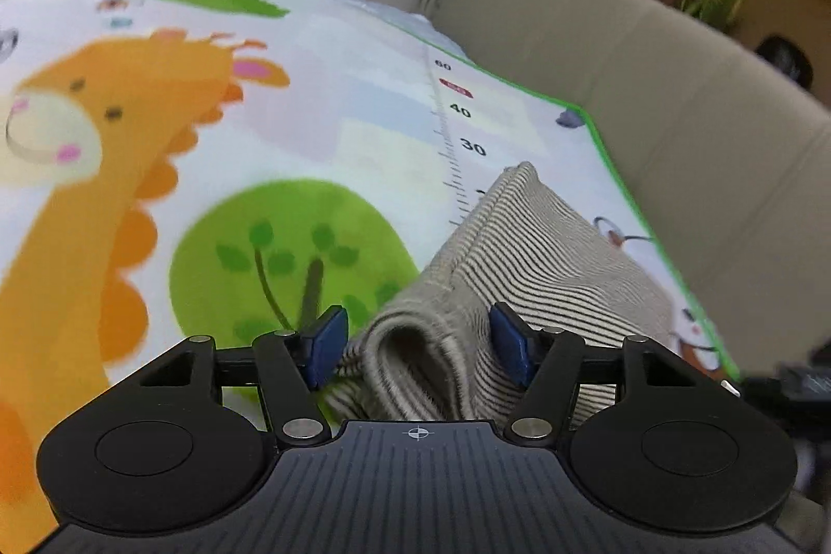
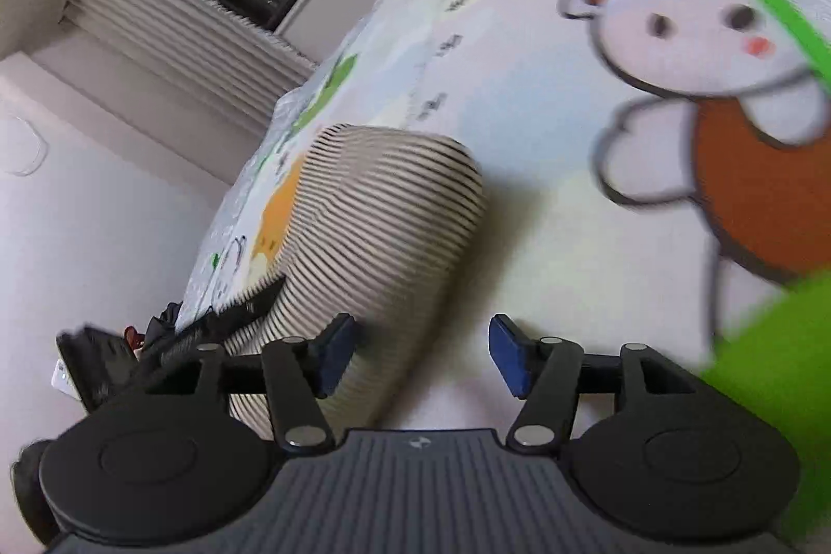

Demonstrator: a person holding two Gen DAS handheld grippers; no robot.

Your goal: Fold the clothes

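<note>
We cannot see the near end of the striped garment (image 1: 524,263): in the left wrist view it runs under the black body of the left tool (image 1: 418,341). Motion blur smears its folded edge there. The tool's blue pads (image 1: 328,343) stand apart on either side of that fold, not pressing it, so the tool is released. The garment lies on the cartoon play mat (image 1: 291,107), its long axis running from lower centre toward the mat's green border at right. In the right wrist view the right tool (image 2: 420,354) is also released, with the garment (image 2: 384,211) reaching past its left pad, stretching toward upper left.
</note>
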